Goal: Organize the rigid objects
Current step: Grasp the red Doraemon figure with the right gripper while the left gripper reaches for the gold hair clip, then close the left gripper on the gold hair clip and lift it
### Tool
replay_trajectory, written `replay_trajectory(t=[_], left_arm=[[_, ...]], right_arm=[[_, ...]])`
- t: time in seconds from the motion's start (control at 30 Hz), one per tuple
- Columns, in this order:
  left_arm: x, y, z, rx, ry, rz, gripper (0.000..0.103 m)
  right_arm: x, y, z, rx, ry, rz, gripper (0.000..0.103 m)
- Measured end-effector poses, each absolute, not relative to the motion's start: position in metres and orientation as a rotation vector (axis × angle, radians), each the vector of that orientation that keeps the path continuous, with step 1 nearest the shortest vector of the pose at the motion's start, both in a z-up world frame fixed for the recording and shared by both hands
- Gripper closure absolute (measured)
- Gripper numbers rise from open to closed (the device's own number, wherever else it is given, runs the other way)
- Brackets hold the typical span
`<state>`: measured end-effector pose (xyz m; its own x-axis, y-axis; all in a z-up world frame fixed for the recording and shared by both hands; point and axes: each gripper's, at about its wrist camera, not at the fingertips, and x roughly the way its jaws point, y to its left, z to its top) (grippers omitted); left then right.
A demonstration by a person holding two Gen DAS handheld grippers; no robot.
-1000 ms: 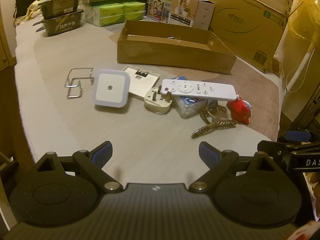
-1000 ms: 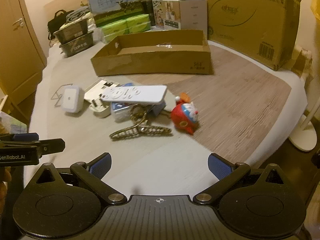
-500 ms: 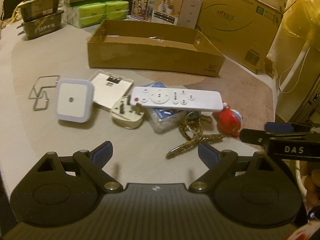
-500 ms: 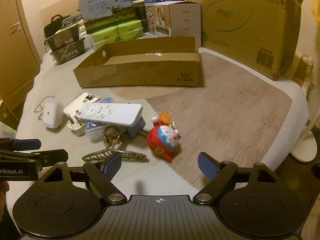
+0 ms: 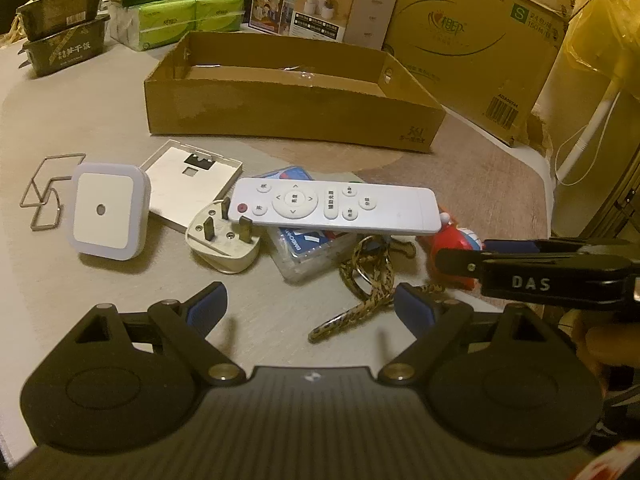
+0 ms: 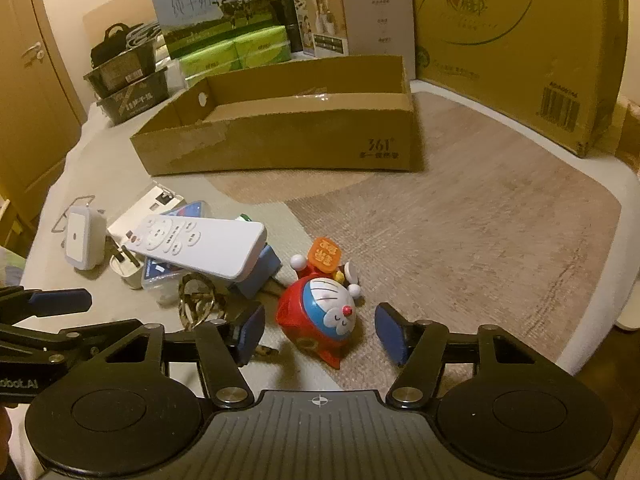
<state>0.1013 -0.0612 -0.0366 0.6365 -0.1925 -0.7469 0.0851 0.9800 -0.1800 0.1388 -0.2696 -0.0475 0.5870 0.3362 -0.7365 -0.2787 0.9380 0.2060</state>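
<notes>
Right tongs [image 6: 318,334]: mine, jaws straddling the red cat toy [image 6: 324,316]; they have just been narrowing, but a gap shows on both sides, so nothing is gripped yet.
Left tongs [image 5: 308,306]: spread wide and empty, hovering over the braided cord [image 5: 366,280].
Why the toy: it lies apart at the pile's right edge, so it looks the easiest first pick.
Pile: white remote [image 5: 336,206] rests across a clear plastic case [image 5: 310,248] and the plug [image 5: 224,240]; night light [image 5: 106,210], white plate [image 5: 192,176] and wire clip [image 5: 42,194] sit further left.
Goal, I judge: open cardboard tray [image 6: 280,142], well behind the pile and unobstructed.
In the way: the cord loops close to my right tongs' left finger; the two tongs crowd each other.
</notes>
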Motion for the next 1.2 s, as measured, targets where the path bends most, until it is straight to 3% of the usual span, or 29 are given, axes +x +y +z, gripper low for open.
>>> replay_trajectory(t=[0.23,0.53,0.87,1.2], left_arm=[[0.104,-0.067,-0.041,-0.14,0.876,-0.18,0.018],[0.114,-0.086,-0.044,-0.147,0.882,-0.224,0.023],[0.132,-0.11,-0.05,-0.138,0.902,-0.204,0.055],[0.135,-0.115,-0.055,-0.085,0.923,-0.174,0.075]], right_arm=[[0.147,-0.265,-0.056,0.039,0.878,0.372,0.057],[0.143,-0.274,-0.053,0.025,0.86,0.376,0.057],[0.138,-0.302,-0.045,0.045,0.831,0.321,0.057],[0.134,-0.302,-0.047,0.018,0.817,0.32,0.057]])
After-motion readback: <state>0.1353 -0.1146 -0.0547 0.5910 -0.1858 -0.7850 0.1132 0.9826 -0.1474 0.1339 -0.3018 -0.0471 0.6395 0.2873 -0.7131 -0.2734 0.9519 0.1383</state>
